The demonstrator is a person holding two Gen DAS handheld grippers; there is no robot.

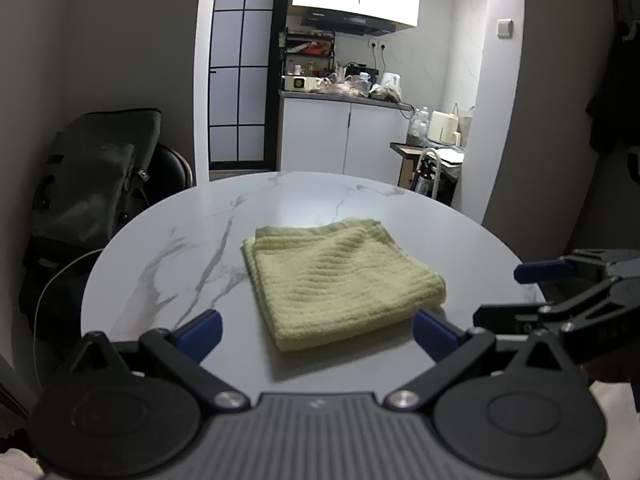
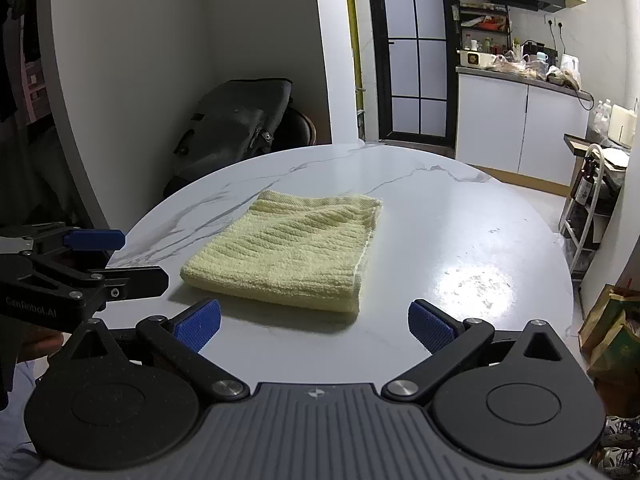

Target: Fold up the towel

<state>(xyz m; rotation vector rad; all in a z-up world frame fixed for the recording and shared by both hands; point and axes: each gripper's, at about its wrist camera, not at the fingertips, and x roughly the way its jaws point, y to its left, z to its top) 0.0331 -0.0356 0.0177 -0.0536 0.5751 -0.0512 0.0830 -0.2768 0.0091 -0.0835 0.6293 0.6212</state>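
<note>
Towel [image 1: 344,280] is the task's thing, but the biggest thing in both views is the round marble table [image 1: 180,248], white with grey veins. The towel lies near the middle of it, a little toward the near edge.

Both grippers are held low at the near edge of the table, pointing forward across it. The left gripper [image 1: 318,330] has its two blue-padded fingers [image 1: 200,334] spread wide apart, and they hold nothing. The towel's near corner sits between them but farther away, not touching them. The right gripper [image 2: 314,326] is in the same pose: its fingers [image 2: 430,326] are spread wide and are empty, with the towel's near edge just beyond them. In the left wrist view the right gripper shows at the right side, level with the table edge. In the right wrist view the left gripper shows at the left side in the same way.

The towel is pale yellow-green with a ribbed weave. It is folded into a thick square of several layers. The layered edges show at one side, the top face is slightly wavy, and it lies turned at an angle to the table's near edge.
</note>
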